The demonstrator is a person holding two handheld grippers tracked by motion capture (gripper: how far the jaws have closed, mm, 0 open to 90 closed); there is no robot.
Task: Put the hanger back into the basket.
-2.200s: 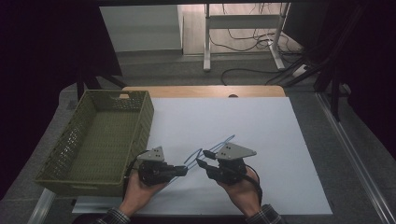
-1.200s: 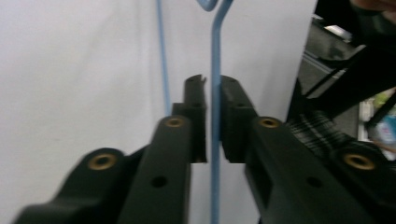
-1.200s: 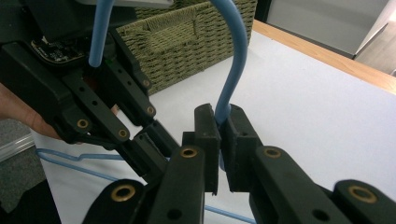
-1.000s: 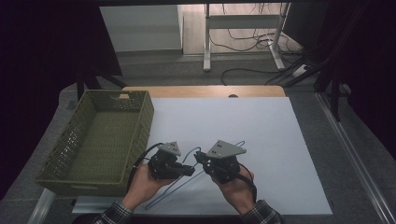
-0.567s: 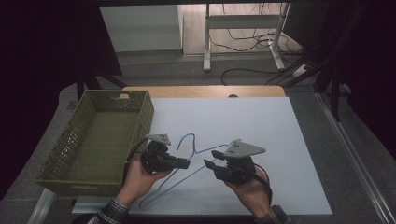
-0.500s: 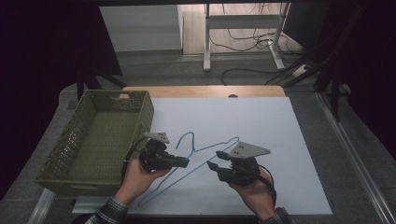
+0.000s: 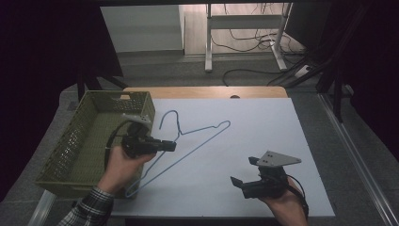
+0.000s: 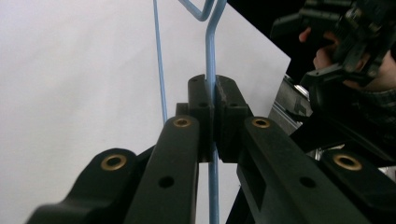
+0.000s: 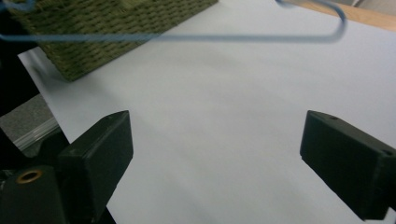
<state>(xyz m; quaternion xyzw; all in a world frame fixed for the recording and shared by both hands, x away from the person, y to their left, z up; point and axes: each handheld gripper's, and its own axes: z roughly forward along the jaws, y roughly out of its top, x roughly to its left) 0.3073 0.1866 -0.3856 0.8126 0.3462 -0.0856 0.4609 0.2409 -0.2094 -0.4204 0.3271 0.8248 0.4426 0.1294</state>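
Both tools have parted since the earlier frames: the right tool [image 7: 236, 181] has let go of the hanger [image 7: 188, 147] and dropped back to the near right of the worktop [image 7: 263, 122], while the left tool [image 7: 172, 146] has carried the hanger up and toward the basket [image 7: 75, 141]; the wire no longer bridges the two hands, so the left hand alone now bears it.

Nearest, the right tool hovers low by the near edge, its jaws standing wide with nothing between them, as the right gripper view shows over bare white sheet; the hanger [image 9: 187, 37] crosses the top of that view, well apart from it.

Next out, the left tool is clamped narrow on the hanger's [image 8: 211, 65] blue wire, which runs straight up between its pads in the left gripper view; the grip sits on one sloping arm near the neck, the lower corner hanging past the near left of the worktop, the hook rising beside the basket's right wall, the far corner over the middle of the sheet.

I judge the handover done and the step in hand to be swinging the hanger into the basket; its span looks awkward for the basket's width, so it may snag on the rim.

Count: one hanger, one basket, two tools, one worktop.
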